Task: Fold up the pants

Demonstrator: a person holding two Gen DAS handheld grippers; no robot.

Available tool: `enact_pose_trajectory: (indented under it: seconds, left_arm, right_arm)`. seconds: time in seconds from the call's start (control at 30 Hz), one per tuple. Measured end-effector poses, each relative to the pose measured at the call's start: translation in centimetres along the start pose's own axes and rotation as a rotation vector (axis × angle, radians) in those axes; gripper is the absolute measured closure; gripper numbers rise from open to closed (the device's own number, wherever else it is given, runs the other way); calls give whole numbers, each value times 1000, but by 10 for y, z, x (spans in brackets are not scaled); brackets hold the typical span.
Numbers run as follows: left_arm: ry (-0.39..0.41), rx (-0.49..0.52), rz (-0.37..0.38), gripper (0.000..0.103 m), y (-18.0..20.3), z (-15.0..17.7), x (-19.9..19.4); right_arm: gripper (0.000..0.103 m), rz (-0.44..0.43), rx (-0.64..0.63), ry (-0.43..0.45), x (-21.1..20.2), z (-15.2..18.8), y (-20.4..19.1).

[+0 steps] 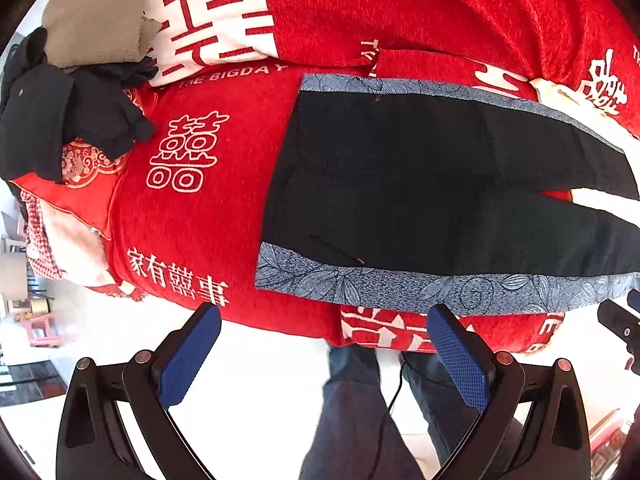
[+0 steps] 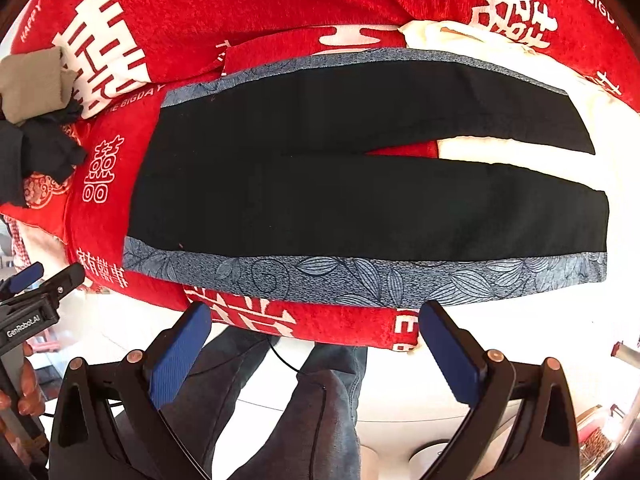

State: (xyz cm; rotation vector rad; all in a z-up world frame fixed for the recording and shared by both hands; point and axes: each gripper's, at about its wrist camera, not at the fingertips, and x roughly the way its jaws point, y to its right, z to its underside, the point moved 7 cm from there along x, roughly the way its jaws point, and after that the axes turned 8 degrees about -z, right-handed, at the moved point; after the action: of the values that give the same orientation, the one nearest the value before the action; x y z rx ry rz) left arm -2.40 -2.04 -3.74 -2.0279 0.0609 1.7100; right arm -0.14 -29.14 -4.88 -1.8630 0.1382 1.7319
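Black pants (image 1: 420, 184) with blue-grey leaf-patterned side stripes lie flat on a red bedspread (image 1: 224, 200), waistband to the left, both legs stretched right and slightly apart. They also show in the right wrist view (image 2: 360, 184). My left gripper (image 1: 324, 312) is open and empty, above the bed's near edge by the waist end of the near stripe. My right gripper (image 2: 314, 308) is open and empty, above the near edge by the middle of the near stripe (image 2: 360, 280). The left gripper also shows at the left edge of the right wrist view (image 2: 36, 280).
A pile of dark clothes (image 1: 60, 120) and a beige folded towel (image 1: 96, 24) sit at the bed's far left. A white cloth (image 2: 520, 148) lies under the leg ends. The person's jeans-clad legs (image 1: 360, 420) stand on the white floor below.
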Motion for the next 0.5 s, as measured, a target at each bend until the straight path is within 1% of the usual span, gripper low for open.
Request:
enact_pose_trajectory:
  seconds: [0.1,0.23,0.37,0.5]
  left_arm:
    - [6,4,14,0,-3,-1,2]
    - [13,38,57,0,-2,-4,18]
    - [4,84,75,0,1,-3,50]
    - [-2,126,85,0,2,0,84]
  right_arm:
    - [0,-9,7,10,-1,2,-2]
    - [0,-16,14,23,2,3,-9]
    - [0,-64,63,49,12,7,-16]
    - [0,-66,108,61,32,13,-19]
